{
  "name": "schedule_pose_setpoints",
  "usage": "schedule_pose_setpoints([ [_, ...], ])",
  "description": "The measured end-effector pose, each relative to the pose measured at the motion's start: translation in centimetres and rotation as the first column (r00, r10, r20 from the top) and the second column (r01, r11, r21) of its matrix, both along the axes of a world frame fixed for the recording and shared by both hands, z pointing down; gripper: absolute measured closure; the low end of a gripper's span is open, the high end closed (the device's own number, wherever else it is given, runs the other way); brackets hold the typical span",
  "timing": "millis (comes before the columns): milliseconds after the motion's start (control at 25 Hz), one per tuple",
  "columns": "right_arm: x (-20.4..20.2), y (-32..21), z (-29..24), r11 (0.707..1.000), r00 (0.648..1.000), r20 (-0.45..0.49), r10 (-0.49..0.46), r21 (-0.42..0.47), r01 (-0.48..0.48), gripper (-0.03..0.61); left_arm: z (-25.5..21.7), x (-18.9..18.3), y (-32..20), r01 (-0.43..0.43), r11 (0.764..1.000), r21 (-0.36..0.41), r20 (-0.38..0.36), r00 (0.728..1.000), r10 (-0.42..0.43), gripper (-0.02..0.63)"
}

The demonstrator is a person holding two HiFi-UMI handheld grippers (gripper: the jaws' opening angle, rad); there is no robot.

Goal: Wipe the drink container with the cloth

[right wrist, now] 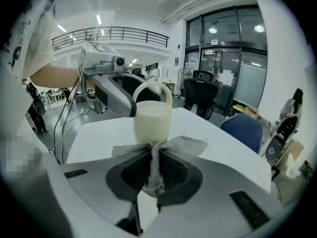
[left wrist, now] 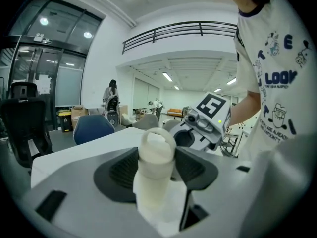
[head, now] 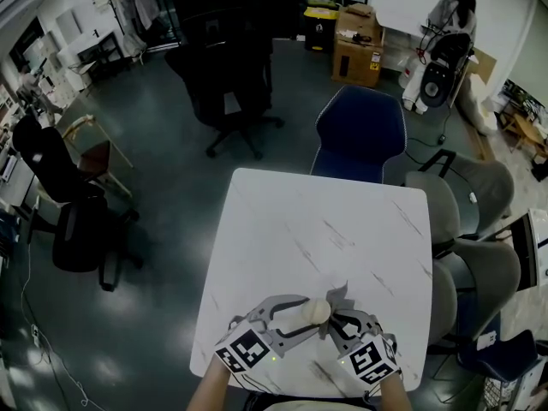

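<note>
A cream drink container (head: 316, 312) with a loop handle on top is held just above the near edge of the white table (head: 282, 221). My left gripper (head: 306, 317) is shut on the container (left wrist: 156, 152), its dark pads pressing on both sides. My right gripper (head: 336, 318) is shut on a grey mesh cloth (right wrist: 154, 170), pinched between its jaws. The cloth's (head: 338, 295) loose ends fan out against the base of the container (right wrist: 152, 123). In the right gripper view the left gripper (right wrist: 115, 94) reaches in from the left. The right gripper (left wrist: 208, 119) shows behind the container in the left gripper view.
A blue chair (head: 360, 135) stands at the table's far edge and grey chairs (head: 479, 272) along its right side. Black office chairs (head: 227, 84) stand further back and at the left. A cardboard box (head: 358, 45) and a person (head: 451, 11) are far behind.
</note>
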State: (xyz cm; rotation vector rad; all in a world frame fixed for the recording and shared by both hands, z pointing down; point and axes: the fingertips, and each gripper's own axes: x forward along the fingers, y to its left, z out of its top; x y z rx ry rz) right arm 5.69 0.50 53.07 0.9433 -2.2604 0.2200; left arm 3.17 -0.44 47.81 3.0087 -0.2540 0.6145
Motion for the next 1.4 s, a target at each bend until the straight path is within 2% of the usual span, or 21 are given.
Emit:
schedule_pose_setpoints([
  [360, 0.0, 0.0, -2.2, 1.000, 1.000, 0.022, -0.012, 0.026, 0.012, 0.534, 0.4, -0.3, 0.1, -0.092, 0.996, -0.010, 0.049, 0.995, 0.092, 0.374],
  [680, -0.2, -0.2, -3.1, 0.999, 0.999, 0.011, -0.047, 0.021, 0.047, 0.534, -0.2, -0.1, -0.2, -0.196, 0.981, -0.011, 0.075, 0.978, 0.196, 0.374],
  [1040, 0.0, -0.5, -1.9, 0.999, 0.999, 0.002, -0.038, -0.006, 0.038, 0.534, -0.3, 0.0, -0.2, -0.242, 0.970, -0.017, 0.094, 0.966, 0.243, 0.374],
  [1400, 0.0, -0.8, 1.5, 0.998, 0.998, -0.034, -0.044, -0.056, 0.042, 0.535, -0.3, -0.1, -0.2, -0.258, 0.966, -0.020, 0.081, 0.962, 0.259, 0.374],
])
